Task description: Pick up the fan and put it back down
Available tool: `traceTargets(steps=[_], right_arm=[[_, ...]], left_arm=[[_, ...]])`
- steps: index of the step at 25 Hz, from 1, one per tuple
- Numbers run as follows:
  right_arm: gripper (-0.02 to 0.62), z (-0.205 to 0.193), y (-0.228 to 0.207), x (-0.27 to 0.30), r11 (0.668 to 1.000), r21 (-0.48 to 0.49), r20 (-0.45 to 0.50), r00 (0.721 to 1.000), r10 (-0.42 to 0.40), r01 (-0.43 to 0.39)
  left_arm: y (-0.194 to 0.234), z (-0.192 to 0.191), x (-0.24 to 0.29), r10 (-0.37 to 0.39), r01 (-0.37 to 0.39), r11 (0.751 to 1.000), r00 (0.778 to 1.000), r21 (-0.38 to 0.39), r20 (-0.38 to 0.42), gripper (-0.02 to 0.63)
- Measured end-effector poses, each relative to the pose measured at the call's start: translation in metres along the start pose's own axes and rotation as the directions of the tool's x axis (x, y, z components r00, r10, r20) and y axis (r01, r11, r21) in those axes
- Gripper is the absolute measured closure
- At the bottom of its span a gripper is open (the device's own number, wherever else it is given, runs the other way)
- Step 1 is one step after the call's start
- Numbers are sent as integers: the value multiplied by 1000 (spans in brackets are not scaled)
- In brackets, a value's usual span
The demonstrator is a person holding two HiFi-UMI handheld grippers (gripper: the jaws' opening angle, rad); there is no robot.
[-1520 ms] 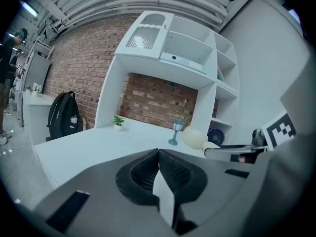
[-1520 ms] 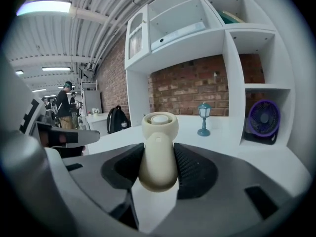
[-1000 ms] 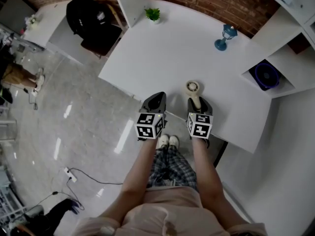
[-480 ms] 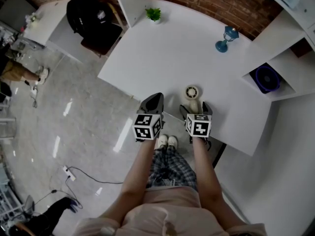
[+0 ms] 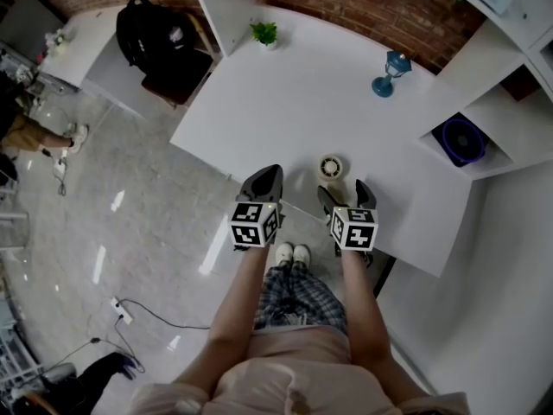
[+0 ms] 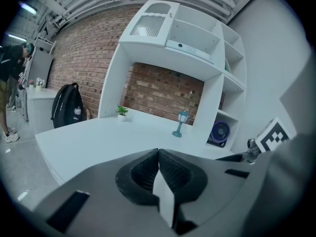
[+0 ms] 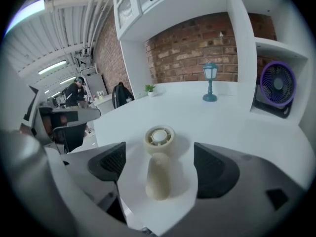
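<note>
A cream hand-held fan [image 5: 329,166] lies flat on the white table [image 5: 285,102] close to its near edge, round head pointing away from me. In the right gripper view the fan [image 7: 158,154] lies between the jaws with a gap on each side. My right gripper [image 5: 343,195] is open; its jaws have just been opening and the pads [image 7: 111,161] are clear of the handle. My left gripper [image 5: 268,180] hovers at the table edge to the fan's left, shut with nothing in it [image 6: 158,154].
A blue lantern lamp [image 5: 386,72] and a small potted plant [image 5: 263,33] stand at the table's far side. A purple fan [image 5: 459,137] sits in the shelf unit on the right. A black backpack [image 5: 155,28] rests on the neighbouring desk at the left.
The right gripper held the fan's handle a second ago; its jaws have since spread wide and drawn back toward the table edge. The fan stays lying on the table. The left gripper kept still.
</note>
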State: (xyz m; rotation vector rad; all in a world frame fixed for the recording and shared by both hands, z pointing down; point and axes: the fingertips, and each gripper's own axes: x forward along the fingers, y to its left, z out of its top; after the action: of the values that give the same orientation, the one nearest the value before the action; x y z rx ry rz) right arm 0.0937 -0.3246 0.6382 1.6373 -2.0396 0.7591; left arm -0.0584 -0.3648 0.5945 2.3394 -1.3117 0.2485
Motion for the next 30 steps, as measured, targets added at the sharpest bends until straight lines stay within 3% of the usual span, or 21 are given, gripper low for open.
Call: traceTargets(steps=[5, 9, 16, 24, 30], right_arm=[[319, 39, -16, -35, 1000, 13, 151, 989, -7, 5], [416, 68, -31, -63, 1000, 16, 249, 968, -29, 26], [542, 127, -51, -122, 996, 12, 428, 899, -88, 92], [578, 177, -66, -187, 987, 28, 585, 797, -147, 161], [578, 189, -72, -217, 978, 43, 621, 761, -187, 205]], left_arm=[[-2, 37, -13, -11, 9, 999, 999, 32, 50, 578], [-11, 69, -25, -17, 11, 998, 994, 64, 105, 578], [-32, 122, -48, -55, 27, 989, 980, 145, 192, 578], [-43, 165, -69, -98, 59, 988, 956, 145, 277, 578], [-48, 183, -81, -114, 72, 987, 946, 147, 305, 580]])
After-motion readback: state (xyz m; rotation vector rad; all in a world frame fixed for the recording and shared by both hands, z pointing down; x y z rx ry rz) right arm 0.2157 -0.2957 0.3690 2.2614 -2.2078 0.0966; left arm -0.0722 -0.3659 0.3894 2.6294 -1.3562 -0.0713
